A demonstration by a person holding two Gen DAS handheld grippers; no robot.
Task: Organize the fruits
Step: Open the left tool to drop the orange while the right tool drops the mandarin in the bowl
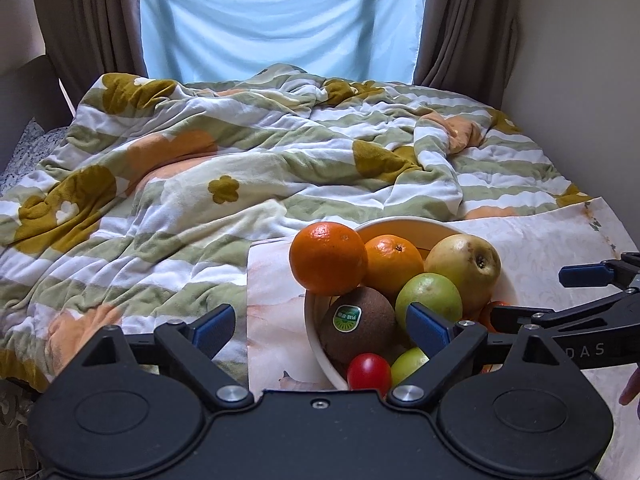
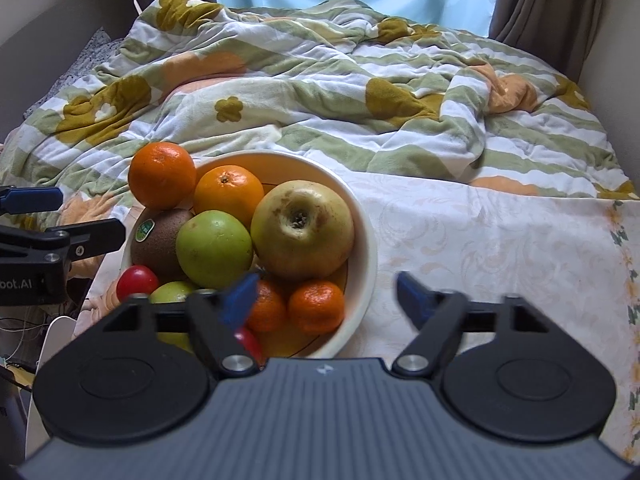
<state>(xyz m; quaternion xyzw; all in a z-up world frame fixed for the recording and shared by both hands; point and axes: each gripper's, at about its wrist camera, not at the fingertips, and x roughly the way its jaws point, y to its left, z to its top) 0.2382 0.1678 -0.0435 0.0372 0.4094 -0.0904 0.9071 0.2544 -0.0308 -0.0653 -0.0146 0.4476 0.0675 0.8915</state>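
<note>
While a white bowl (image 2: 366,240) heaped with fruit sits on a pale cloth (image 2: 500,240) at the foot of the bed, two hand-held grippers flank it, both spread and holding nothing. An orange (image 2: 162,175) perches on the bowl's far left rim beside a kiwi (image 2: 158,242), a green apple (image 2: 214,248) and a yellow pear (image 2: 302,230). The left hand-held gripper (image 1: 320,326) hovers over the bowl's left edge; the right hand-held gripper (image 2: 326,300) hangs above its near rim. A rumpled flowered quilt (image 2: 320,80) lies behind.
</note>
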